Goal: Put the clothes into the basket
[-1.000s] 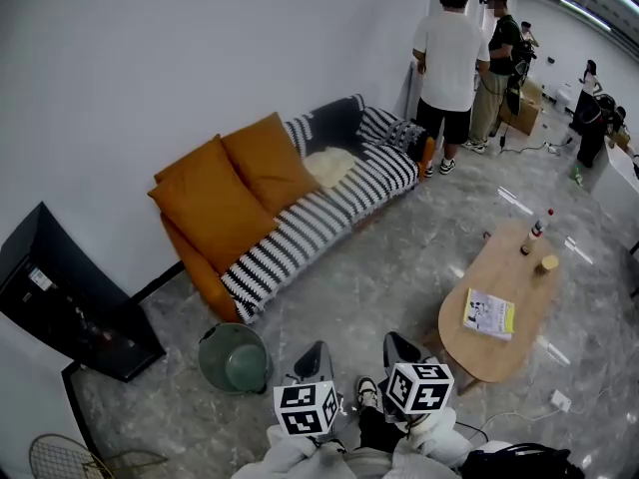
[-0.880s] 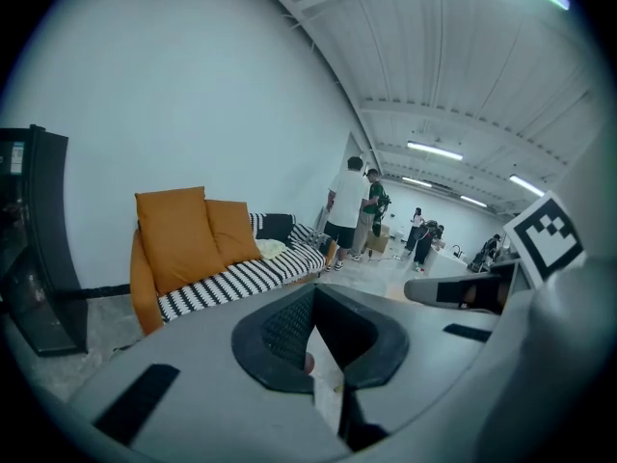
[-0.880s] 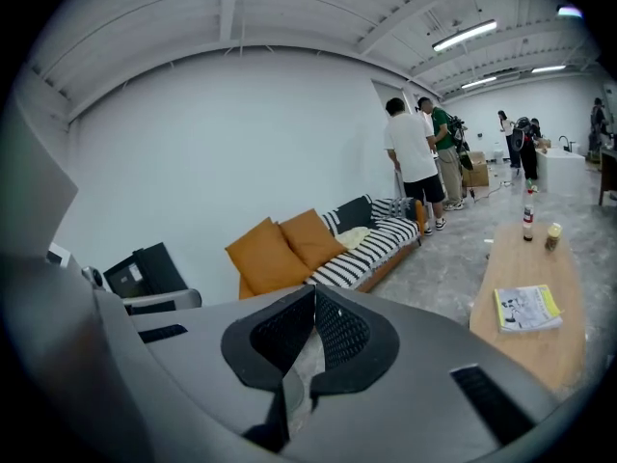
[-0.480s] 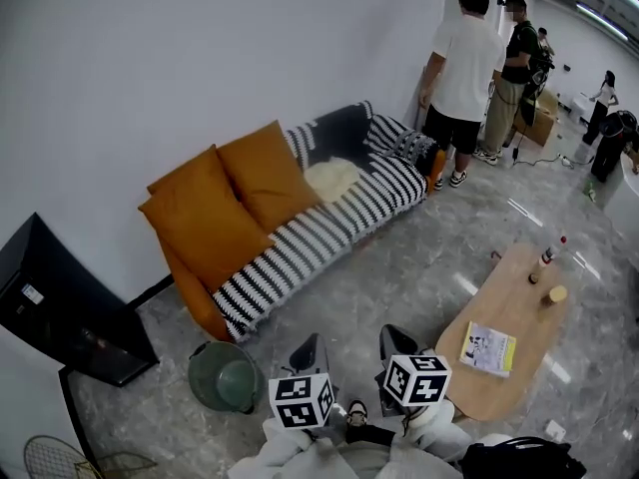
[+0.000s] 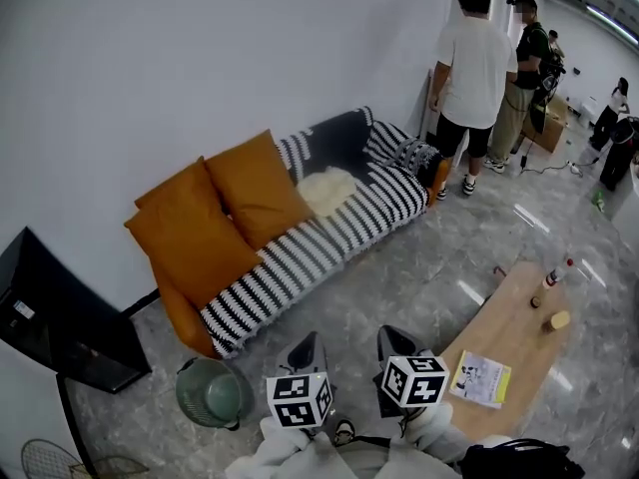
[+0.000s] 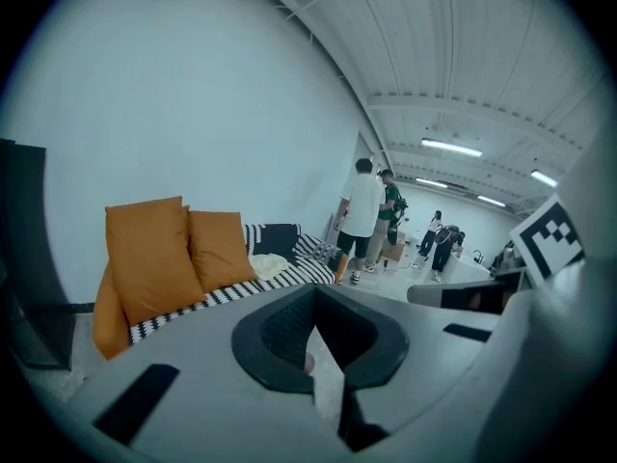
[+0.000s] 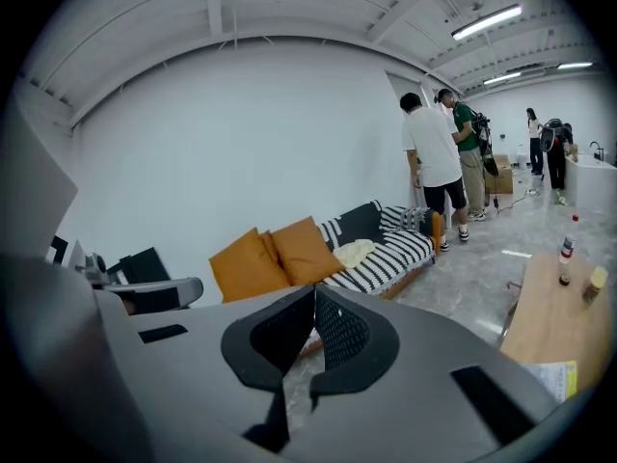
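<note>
Lying indistinct on sofa [image 5: 300, 252]: pale garment [image 5: 329, 190]

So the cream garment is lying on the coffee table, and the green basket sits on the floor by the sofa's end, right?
No: the cream garment lies on the striped sofa, not on the coffee table, as the head view shows. The green basket does sit on the floor by the sofa's end.
</note>
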`<state>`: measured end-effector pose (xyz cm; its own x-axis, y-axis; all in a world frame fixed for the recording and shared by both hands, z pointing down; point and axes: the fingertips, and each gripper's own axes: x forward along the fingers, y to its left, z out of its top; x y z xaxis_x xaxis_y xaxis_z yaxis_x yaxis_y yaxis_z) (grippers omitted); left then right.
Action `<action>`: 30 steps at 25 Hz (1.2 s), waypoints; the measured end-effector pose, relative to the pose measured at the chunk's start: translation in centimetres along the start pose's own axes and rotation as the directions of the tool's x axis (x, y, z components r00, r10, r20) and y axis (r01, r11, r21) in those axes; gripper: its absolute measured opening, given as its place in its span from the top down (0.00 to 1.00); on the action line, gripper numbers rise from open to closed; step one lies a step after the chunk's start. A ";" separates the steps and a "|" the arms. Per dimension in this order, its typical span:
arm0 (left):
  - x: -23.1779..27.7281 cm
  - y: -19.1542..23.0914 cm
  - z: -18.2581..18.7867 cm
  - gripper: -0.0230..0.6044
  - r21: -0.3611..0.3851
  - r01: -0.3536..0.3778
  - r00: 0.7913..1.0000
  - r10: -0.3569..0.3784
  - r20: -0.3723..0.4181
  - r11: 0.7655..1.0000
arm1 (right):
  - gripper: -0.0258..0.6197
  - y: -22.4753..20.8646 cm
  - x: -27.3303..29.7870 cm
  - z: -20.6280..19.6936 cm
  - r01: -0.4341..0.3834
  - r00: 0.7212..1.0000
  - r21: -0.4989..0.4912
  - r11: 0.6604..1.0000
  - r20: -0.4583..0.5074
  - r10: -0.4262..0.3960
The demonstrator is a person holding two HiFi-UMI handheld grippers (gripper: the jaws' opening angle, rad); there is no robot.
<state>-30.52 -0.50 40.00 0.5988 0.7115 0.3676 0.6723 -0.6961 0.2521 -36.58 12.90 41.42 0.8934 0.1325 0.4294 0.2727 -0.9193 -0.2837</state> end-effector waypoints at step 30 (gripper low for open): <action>19.2 1.4 8.3 0.96 0.073 0.078 0.997 -0.077 -0.020 0.994 | 0.92 -7.6 15.6 8.7 0.078 0.997 0.066 0.995 0.004 -0.079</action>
<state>-14.42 12.99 39.97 0.5368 0.7607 0.3651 0.7469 -0.6297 0.2138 -21.62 25.22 42.81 0.8707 0.2060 0.4466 0.3646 -0.8798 -0.3051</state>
